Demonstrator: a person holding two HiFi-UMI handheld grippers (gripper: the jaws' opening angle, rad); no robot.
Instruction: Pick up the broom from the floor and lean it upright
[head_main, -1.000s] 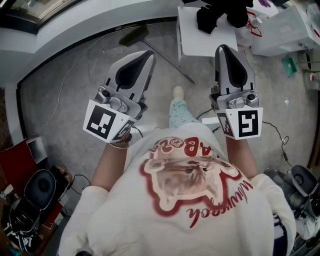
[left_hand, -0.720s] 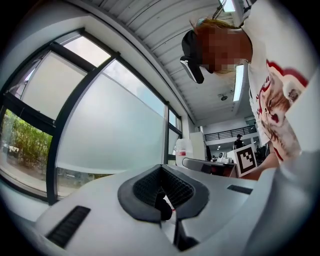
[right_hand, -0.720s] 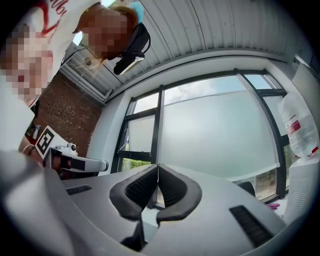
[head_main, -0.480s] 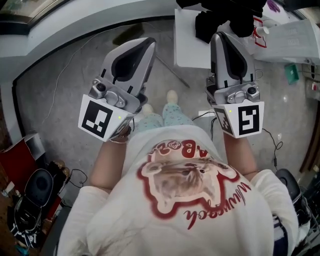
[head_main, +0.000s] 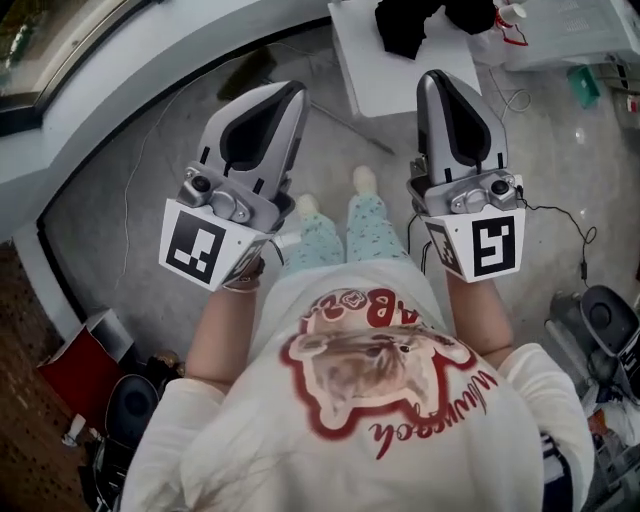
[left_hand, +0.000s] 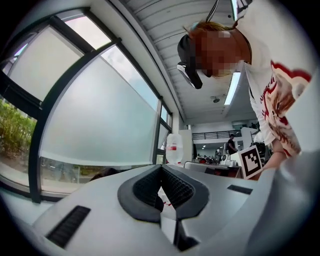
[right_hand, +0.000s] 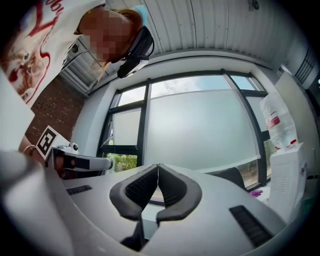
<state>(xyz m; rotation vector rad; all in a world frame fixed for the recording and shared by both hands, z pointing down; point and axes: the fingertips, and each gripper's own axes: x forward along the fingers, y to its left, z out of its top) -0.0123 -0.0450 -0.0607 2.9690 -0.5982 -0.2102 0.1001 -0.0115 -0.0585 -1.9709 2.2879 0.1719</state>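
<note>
Both tongs are held out in front of the person at about waist height, well above the floor, so the step in hand is, I judge, the reach down to the broom (head_main: 245, 72). It lies on the grey floor ahead: its dark head is close to the curved wall base, and its thin handle (head_main: 352, 132) runs diagonally toward the white table (head_main: 365, 75), with one part hidden behind the left gripper (head_main: 290, 92). The left gripper is fully closed, pad against pad, with nothing between, and the right gripper (head_main: 440, 82) is the same (its own view shows only the window beyond the tips). To do this well, the jaws probably need to be opened before going down, not at the last moment. One gripper should then come across the handle squarely, somewhere in the free middle part. The other gripper can take it higher up, so that the stick does not swing when it rises.
</note>
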